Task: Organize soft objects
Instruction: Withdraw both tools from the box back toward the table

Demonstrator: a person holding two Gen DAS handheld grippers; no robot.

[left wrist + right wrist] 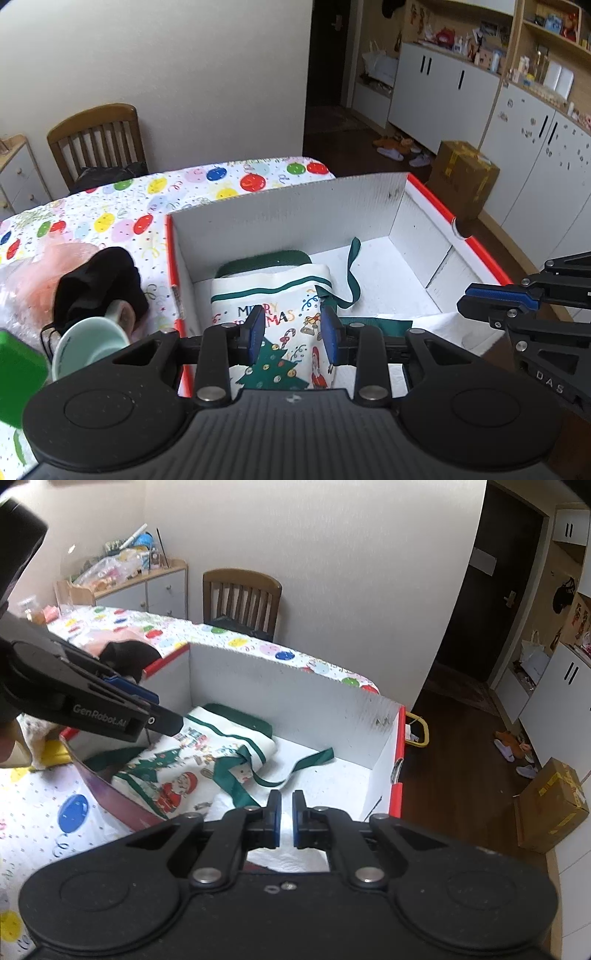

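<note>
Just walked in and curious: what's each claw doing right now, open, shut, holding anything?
Left gripper: open, holding nothing, above the Christmas cloth in the box.
Right gripper: shut, holding nothing.

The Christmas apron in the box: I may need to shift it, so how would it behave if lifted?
The Christmas apron would probably droop: it lies folded and rumpled. Its green ties trail loose, so they may snag. It looks like thin, light cloth.
</note>
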